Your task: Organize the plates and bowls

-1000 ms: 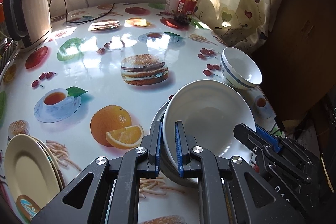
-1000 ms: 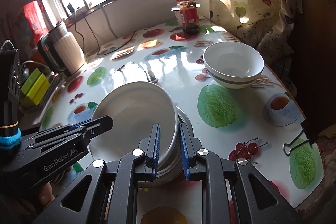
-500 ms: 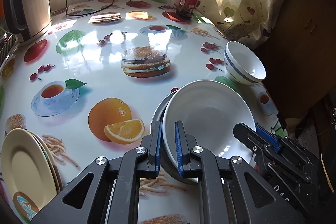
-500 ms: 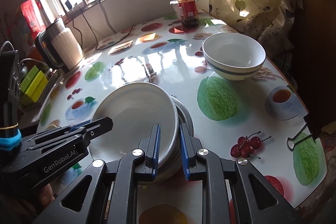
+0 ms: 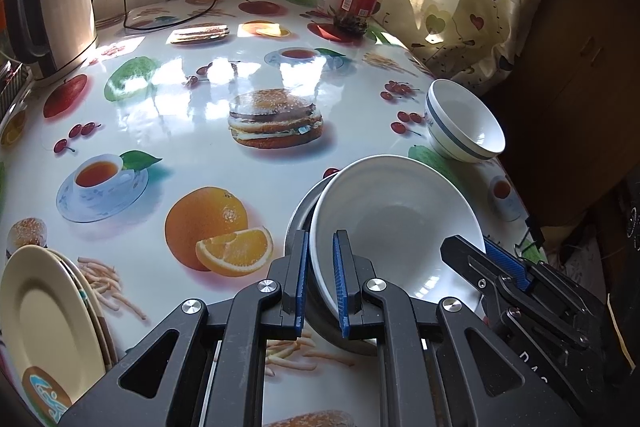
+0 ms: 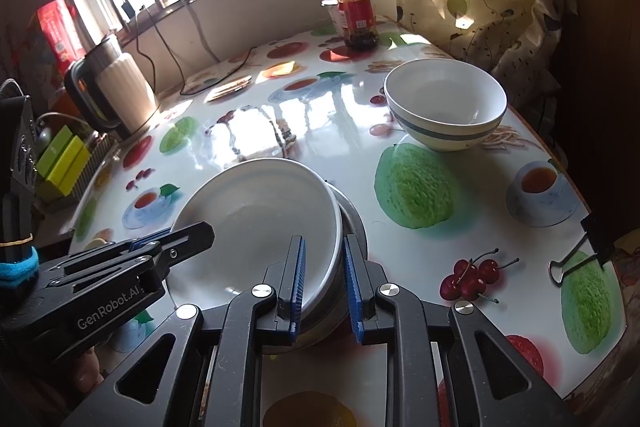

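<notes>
Both grippers have hold of one white bowl (image 5: 394, 227), at the lower middle of each wrist view. It sits tilted inside a grey metal bowl (image 6: 354, 227) on the fruit-printed worktop (image 5: 192, 131).

The left gripper (image 5: 320, 281) has its fingers nearly shut on the near-left rim of the white bowl, one blue pad inside the wall and one outside. The right gripper (image 6: 324, 285) straddles the opposite rim: its inner pad lies against the inside of the bowl, while its outer pad stands beside the metal bowl's wall. The gap is narrow, and I cannot tell whether that finger presses. Two opposed holds on a wide, shallow bowl probably serve to keep it from tipping or sliding while it is seated in, or freed from, the metal one.

A blue-banded bowl (image 6: 444, 111) stands apart at the right of the worktop, and cream plates (image 5: 44, 327) lie stacked at the lower left of the left view.

Compared with a second ago, the bowls and both grippers sit in the same relation. The right fingers have just opened slightly around the rim, and the background sits a little differently in each frame.
</notes>
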Tool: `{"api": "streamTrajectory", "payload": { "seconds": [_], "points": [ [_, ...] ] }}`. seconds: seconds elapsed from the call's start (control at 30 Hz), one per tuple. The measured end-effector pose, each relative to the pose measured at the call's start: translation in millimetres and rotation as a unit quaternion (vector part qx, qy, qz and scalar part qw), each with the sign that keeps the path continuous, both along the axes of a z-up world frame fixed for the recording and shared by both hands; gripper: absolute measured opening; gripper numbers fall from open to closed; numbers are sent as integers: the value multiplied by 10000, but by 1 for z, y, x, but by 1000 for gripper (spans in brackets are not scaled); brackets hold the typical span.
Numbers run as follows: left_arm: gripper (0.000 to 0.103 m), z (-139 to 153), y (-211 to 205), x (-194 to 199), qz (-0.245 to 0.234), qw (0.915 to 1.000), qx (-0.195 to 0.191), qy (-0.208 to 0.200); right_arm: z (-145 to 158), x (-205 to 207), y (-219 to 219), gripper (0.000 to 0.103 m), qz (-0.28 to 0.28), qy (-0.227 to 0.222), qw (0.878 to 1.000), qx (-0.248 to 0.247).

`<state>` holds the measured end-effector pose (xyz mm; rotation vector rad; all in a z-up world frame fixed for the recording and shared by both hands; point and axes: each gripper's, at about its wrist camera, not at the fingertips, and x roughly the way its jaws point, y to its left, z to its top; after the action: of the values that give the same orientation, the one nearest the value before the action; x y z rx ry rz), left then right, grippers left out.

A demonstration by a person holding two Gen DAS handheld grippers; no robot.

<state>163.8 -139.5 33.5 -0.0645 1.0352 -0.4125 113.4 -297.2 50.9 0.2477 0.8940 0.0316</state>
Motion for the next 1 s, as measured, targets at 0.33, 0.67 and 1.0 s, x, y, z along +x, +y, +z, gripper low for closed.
{"api": "streamTrajectory", "payload": {
  "seconds": [0.33, 0.67, 1.0],
  "points": [
    [14, 1, 0, 1, 31, 10000, 49, -21, 1, 0, 0, 25, -14, -25, 10000, -21],
    [28, 8, 1, 1, 33, 9998, 87, -176, 3, -1, -2, 36, -91, -92, 9999, -20],
    [28, 22, -4, 5, 12, 9991, 115, -404, 15, -3, -13, 38, -250, -239, 9994, -49]
  ]
}}
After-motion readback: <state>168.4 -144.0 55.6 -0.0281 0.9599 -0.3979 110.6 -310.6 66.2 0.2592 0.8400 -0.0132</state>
